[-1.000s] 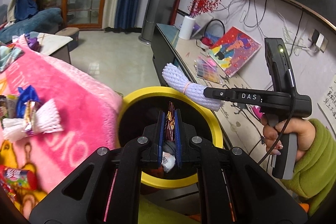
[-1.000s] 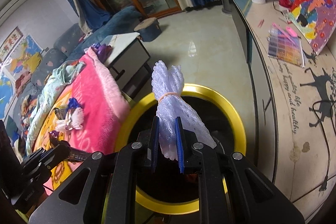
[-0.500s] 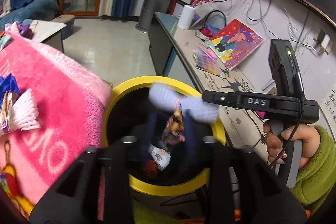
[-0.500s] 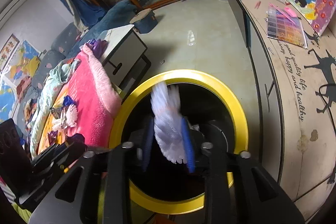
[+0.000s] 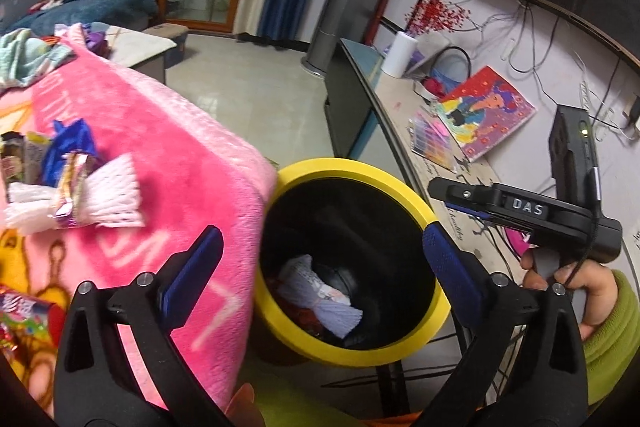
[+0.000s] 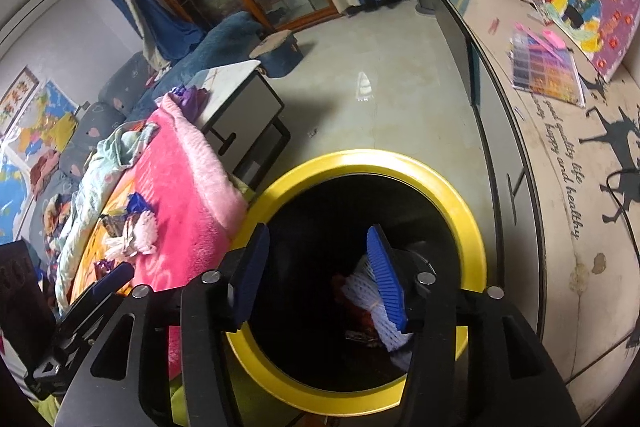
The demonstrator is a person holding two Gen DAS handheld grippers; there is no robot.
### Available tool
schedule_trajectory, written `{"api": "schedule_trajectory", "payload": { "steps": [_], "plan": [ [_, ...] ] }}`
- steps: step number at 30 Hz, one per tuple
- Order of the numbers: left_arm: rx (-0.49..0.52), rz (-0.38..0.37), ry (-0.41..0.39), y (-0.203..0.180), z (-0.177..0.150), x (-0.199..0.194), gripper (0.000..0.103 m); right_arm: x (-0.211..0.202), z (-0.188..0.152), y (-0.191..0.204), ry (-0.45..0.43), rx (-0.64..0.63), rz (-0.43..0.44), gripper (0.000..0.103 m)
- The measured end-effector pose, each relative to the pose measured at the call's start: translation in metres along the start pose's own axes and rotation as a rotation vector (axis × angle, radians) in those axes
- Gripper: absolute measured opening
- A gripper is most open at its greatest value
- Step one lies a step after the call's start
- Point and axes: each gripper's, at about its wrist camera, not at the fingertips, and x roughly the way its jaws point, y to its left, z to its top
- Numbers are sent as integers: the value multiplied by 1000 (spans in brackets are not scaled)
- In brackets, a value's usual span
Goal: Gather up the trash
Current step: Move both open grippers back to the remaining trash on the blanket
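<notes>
Both tools are held over the bin, placed just beside the blanket so drops are short. The left gripper is spread wide and nothing is gripped; the right gripper is likewise parted and empty. A foam net is seen lying at the bin's bottom, among what may be wrappers, though the dark interior blurs them. More trash is left on the blanket for collection.
</notes>
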Motion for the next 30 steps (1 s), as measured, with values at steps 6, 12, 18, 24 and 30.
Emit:
{"api": "schedule_trajectory", "payload": {
  "steps": [6, 12, 18, 24, 30],
  "plan": [
    [-9, 61, -46, 11, -1, -17, 92, -6, -1, 21, -23, -44, 16, 55],
    [-33, 132, -100, 28, -2, -38, 92, -13, -5, 46, -55, -98, 41, 55],
    [-53, 178, -146, 41, -1, -59, 92, -19, -12, 78, -82, -184, 76, 56],
    [-80, 228, -187, 59, -4, -81, 92, -25, -19, 99, -103, -240, 99, 59],
    [-114, 276, -230, 76, -5, -101, 92, -28, -24, 112, -110, -281, 110, 61]
  ]
}}
